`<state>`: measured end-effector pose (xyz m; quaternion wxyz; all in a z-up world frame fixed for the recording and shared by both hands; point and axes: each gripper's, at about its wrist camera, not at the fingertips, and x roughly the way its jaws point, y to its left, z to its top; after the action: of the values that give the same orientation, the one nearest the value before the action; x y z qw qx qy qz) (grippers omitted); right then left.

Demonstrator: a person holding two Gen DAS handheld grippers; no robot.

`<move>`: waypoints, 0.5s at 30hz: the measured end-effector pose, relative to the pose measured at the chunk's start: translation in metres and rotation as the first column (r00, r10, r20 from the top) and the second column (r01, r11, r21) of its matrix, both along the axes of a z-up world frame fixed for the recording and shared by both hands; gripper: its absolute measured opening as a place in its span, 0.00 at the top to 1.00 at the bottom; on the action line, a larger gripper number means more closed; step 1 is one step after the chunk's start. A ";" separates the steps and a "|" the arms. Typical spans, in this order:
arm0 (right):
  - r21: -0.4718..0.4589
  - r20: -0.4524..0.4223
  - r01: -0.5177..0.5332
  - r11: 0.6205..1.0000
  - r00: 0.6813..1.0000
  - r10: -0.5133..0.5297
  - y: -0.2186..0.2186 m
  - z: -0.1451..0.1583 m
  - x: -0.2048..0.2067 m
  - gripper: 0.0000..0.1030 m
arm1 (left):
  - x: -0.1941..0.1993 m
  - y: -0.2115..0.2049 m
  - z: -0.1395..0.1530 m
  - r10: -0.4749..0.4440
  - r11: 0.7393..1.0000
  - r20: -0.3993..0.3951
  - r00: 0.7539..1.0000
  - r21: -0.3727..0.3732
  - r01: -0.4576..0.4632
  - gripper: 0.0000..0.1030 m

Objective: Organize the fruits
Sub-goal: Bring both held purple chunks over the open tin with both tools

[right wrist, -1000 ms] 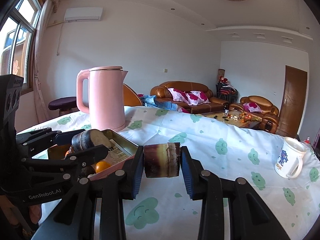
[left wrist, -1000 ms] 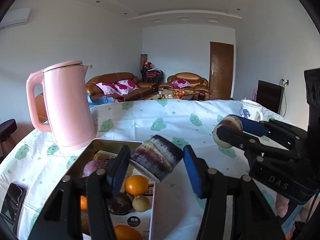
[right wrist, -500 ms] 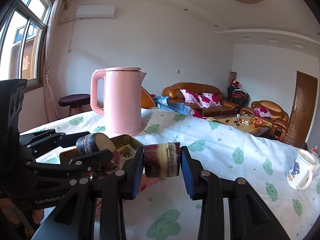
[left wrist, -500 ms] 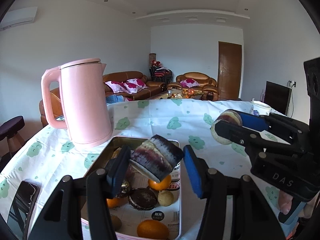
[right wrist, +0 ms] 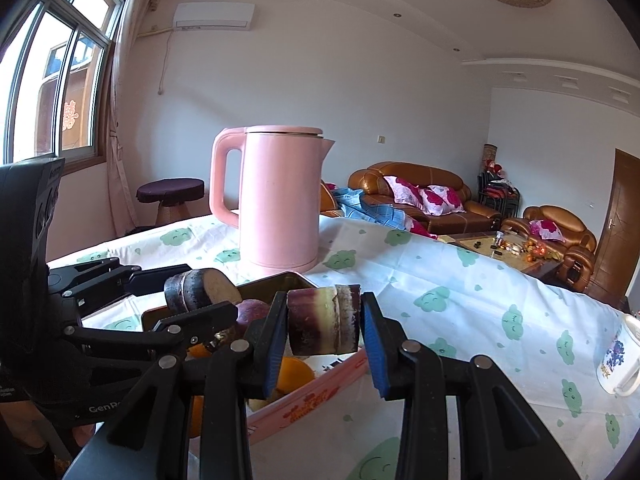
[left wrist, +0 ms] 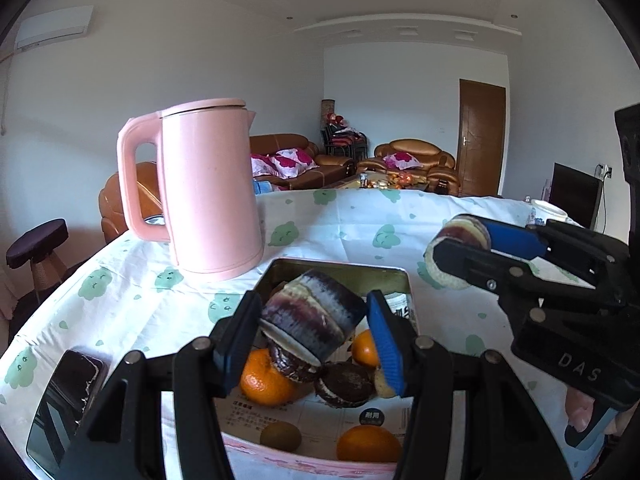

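My left gripper [left wrist: 312, 332] is shut on a purple sugarcane piece [left wrist: 312, 326] and holds it above the pink fruit tray [left wrist: 340, 276]. The tray holds oranges [left wrist: 262, 380], dark round fruits [left wrist: 344, 384] and a kiwi [left wrist: 280, 436]. My right gripper [right wrist: 322, 330] is shut on another sugarcane piece [right wrist: 324, 320], held over the tray's right edge [right wrist: 320, 392]. The right gripper also shows in the left wrist view [left wrist: 460, 256], to the right of the tray. The left gripper shows in the right wrist view [right wrist: 196, 292] with its cane piece.
A pink kettle [left wrist: 208, 188] stands just behind the tray on the table with the white patterned cloth [left wrist: 352, 224]. A phone [left wrist: 64, 396] lies at the table's left front. A white mug [right wrist: 620, 360] stands at the right. Sofas and a stool stand beyond the table.
Both grippers have moved left and nearer the kettle, each still holding its sugarcane piece. The left one now hangs over the middle of the tray; the right one reaches the tray's edge.
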<state>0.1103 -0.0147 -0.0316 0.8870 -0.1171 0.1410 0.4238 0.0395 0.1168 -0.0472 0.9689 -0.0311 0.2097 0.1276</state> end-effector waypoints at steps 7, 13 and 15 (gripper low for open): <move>-0.020 -0.008 -0.031 0.999 0.999 0.031 0.019 -0.004 -0.004 0.64 | -0.006 0.016 -0.003 0.032 0.999 -0.005 0.999 -0.013 -0.032 0.45; -0.041 -0.030 -0.051 0.998 0.998 0.049 0.032 -0.012 -0.004 0.64 | -0.008 0.029 -0.006 0.052 0.998 -0.016 0.998 -0.023 -0.053 0.45; -0.054 -0.039 -0.055 0.997 0.998 0.053 0.037 -0.016 -0.003 0.64 | -0.008 0.033 -0.007 0.060 0.998 -0.019 0.998 -0.026 -0.061 0.45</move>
<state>0.1070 0.0228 -0.0476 0.8689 -0.1373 0.1661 0.4457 0.0311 0.1494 -0.0546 0.9622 -0.0490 0.2191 0.1543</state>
